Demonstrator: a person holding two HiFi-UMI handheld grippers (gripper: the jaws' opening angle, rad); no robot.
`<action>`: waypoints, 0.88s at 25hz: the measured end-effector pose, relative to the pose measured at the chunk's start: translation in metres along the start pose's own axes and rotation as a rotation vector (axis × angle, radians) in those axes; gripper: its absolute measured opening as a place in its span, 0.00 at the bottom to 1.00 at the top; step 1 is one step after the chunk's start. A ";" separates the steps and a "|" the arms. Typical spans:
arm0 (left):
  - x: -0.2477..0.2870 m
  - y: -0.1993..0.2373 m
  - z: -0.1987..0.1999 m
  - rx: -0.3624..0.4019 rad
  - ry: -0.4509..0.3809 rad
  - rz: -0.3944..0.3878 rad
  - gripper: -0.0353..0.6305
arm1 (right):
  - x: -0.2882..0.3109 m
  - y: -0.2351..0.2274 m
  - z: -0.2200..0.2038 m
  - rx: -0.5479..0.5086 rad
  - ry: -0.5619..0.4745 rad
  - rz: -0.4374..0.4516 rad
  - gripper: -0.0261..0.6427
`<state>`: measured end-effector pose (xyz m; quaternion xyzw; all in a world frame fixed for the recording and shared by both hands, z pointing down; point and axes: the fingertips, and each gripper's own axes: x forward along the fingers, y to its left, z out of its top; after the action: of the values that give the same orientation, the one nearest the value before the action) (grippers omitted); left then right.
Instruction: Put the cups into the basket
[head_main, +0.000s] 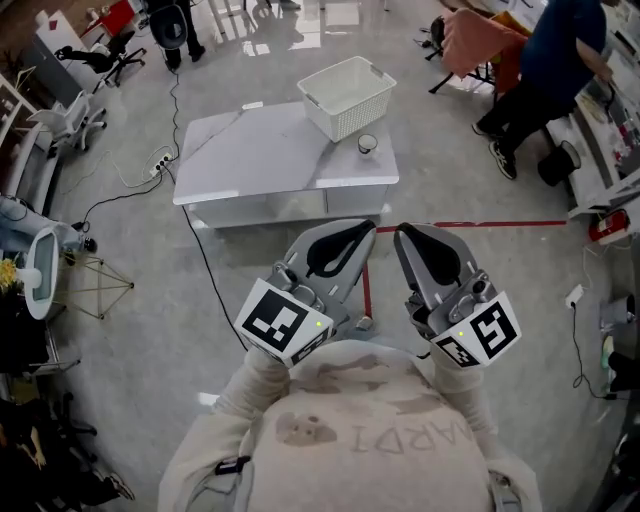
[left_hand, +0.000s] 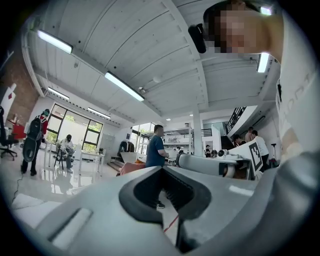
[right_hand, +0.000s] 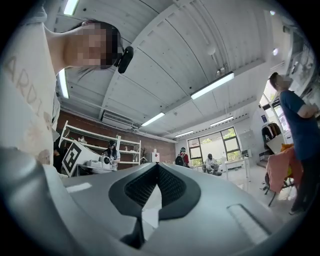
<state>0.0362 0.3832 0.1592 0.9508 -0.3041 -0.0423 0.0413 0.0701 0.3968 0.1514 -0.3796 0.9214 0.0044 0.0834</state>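
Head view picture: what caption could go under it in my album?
Left tongs and right tongs, shut and empty, face a white table holding a basket and one cup.

A: What are the jaws made of?
B: On the left gripper (left_hand: 160, 169) and the right gripper (right_hand: 157, 167), matt grey plastic; black ribbed pads (right_hand: 172, 187) inside.
A: And ahead of them?
B: A white plastic lattice basket (head_main: 347, 96), a glossy white table (head_main: 260, 150), a smooth shining floor (head_main: 130, 330).

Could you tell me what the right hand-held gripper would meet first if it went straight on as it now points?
Probably nothing nearby: the right hand-held gripper looks level across the room toward far windows. In the head view it aims roughly toward the cup, but likely passes above.
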 end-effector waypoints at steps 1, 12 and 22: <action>0.011 0.001 0.001 0.016 -0.008 -0.001 0.06 | 0.000 -0.011 0.001 -0.003 -0.002 0.001 0.08; 0.091 0.039 -0.016 0.063 0.030 -0.014 0.06 | 0.018 -0.104 -0.018 0.060 0.004 -0.044 0.08; 0.179 0.125 -0.017 0.053 0.041 -0.077 0.06 | 0.088 -0.201 -0.033 0.068 0.034 -0.096 0.08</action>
<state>0.1116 0.1787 0.1792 0.9633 -0.2673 -0.0165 0.0207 0.1448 0.1896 0.1812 -0.4204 0.9029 -0.0375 0.0808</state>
